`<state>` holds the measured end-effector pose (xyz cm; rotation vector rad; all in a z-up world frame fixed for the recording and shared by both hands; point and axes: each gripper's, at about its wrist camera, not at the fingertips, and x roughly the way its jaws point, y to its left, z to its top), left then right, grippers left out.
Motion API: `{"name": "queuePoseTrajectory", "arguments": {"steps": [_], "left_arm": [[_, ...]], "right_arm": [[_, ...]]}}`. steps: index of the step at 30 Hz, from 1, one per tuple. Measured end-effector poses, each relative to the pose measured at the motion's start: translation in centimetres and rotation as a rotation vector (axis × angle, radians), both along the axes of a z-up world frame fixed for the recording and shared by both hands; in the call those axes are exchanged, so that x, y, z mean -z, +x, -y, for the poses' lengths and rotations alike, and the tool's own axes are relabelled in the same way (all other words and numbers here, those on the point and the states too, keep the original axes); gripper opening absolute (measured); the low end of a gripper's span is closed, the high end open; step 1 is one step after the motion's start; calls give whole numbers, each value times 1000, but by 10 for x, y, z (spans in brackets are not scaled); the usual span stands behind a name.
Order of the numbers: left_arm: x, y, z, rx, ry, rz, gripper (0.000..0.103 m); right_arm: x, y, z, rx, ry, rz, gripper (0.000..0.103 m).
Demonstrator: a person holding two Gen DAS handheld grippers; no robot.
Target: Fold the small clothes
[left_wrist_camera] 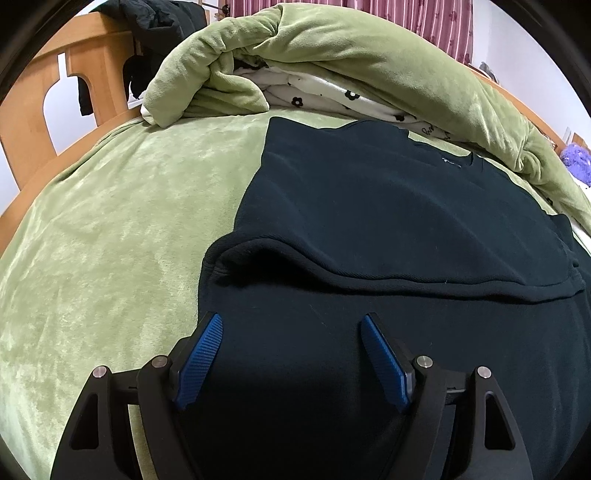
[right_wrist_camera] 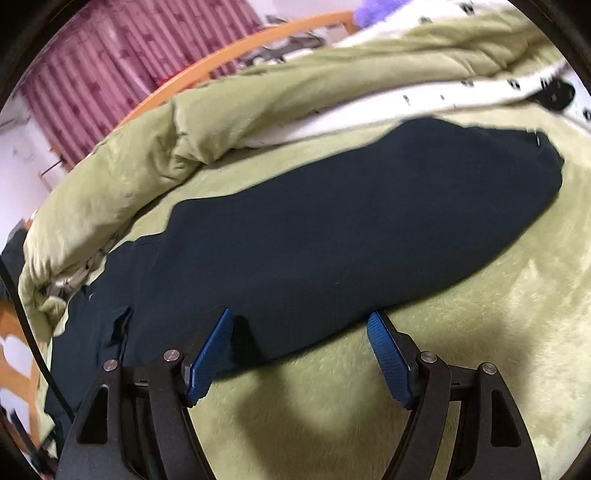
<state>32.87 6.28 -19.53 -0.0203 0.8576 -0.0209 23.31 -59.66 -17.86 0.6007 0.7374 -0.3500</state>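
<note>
A dark navy sweatshirt [left_wrist_camera: 388,221] lies flat on the green plush bed cover [left_wrist_camera: 110,240], with its ribbed hem folded across it in a ridge [left_wrist_camera: 369,273]. My left gripper [left_wrist_camera: 291,321] is open and empty, hovering over the garment's near part by its left edge. In the right wrist view the same sweatshirt [right_wrist_camera: 351,229] stretches across the bed cover [right_wrist_camera: 480,332], one sleeve running out to the far right. My right gripper [right_wrist_camera: 301,319] is open and empty, its fingertips just above the garment's near edge.
A bunched green quilt [left_wrist_camera: 369,55] with white flowered lining [left_wrist_camera: 332,98] lies along the far side of the bed. A wooden bed frame [left_wrist_camera: 40,96] with dark clothes [left_wrist_camera: 155,22] hung on it stands at left. Pink curtains [right_wrist_camera: 110,66] hang behind.
</note>
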Motion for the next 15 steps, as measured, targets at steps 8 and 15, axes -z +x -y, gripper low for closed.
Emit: {"name": "queuePoseTrajectory", "arguments": {"steps": [8,15], "left_arm": [[-1,1,-1,2,-3,0,76],[-21,-6,-8,0,-92,33,76]], "right_arm": [[-20,16,-3,24,-167,17,12],[-95,23,-49,-10,-319,109,10]]}}
